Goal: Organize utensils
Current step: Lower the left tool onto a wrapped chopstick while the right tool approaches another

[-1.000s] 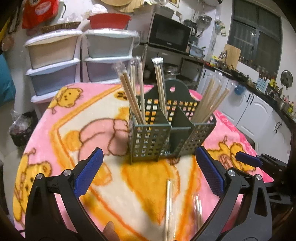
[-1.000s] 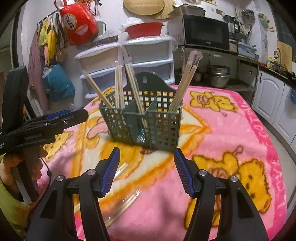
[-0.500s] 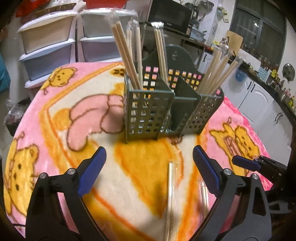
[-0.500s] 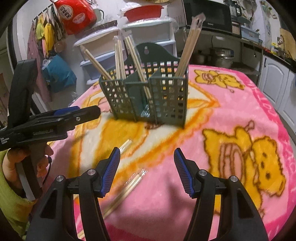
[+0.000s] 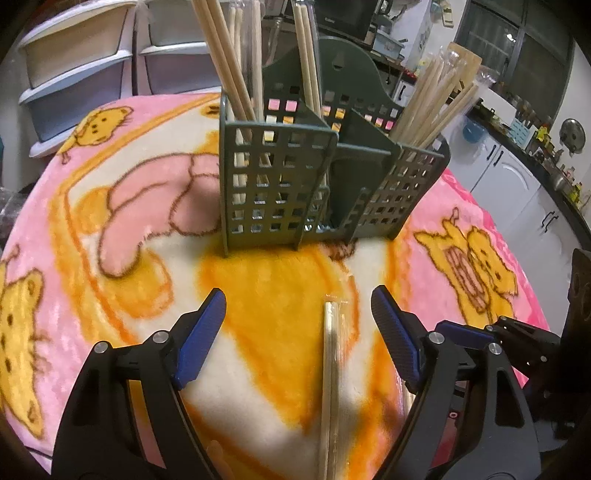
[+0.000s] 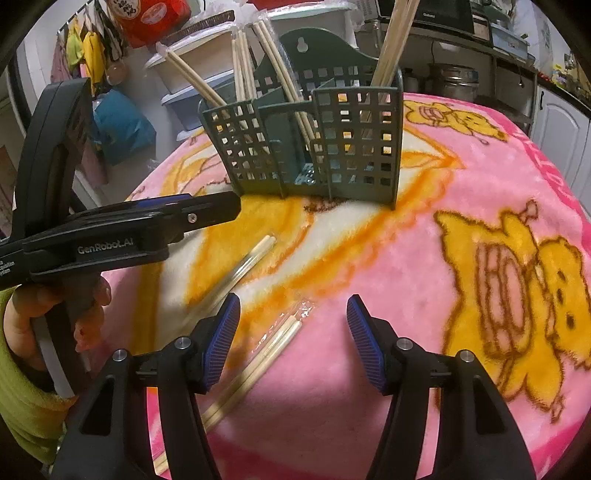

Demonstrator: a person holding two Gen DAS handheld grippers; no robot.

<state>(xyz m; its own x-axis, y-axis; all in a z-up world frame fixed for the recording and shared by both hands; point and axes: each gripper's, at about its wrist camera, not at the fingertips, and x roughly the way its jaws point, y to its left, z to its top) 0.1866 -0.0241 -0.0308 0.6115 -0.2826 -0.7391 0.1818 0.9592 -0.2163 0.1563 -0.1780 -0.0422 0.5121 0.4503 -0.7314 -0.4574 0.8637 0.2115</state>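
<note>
Left gripper (image 5: 298, 314) jaws were just closing, still apart around wrapped chopsticks (image 5: 330, 369); right gripper (image 6: 293, 326) spread, empty.

Home kitchen, probably: microwave (image 5: 343, 16), white cabinets (image 5: 517, 184), plastic drawers (image 5: 74, 70), blurry countertop clutter.

Both handheld grippers sit lower and closer to the pink cartoon-print blanket (image 5: 110, 184) than a second ago. The left gripper (image 5: 298, 325), blue-padded, has just been closing its jaws around a plastic-wrapped pair of wooden chopsticks (image 5: 330, 369), pads not touching. The dark green perforated plastic utensil caddy (image 5: 277, 192) looms larger.
</note>
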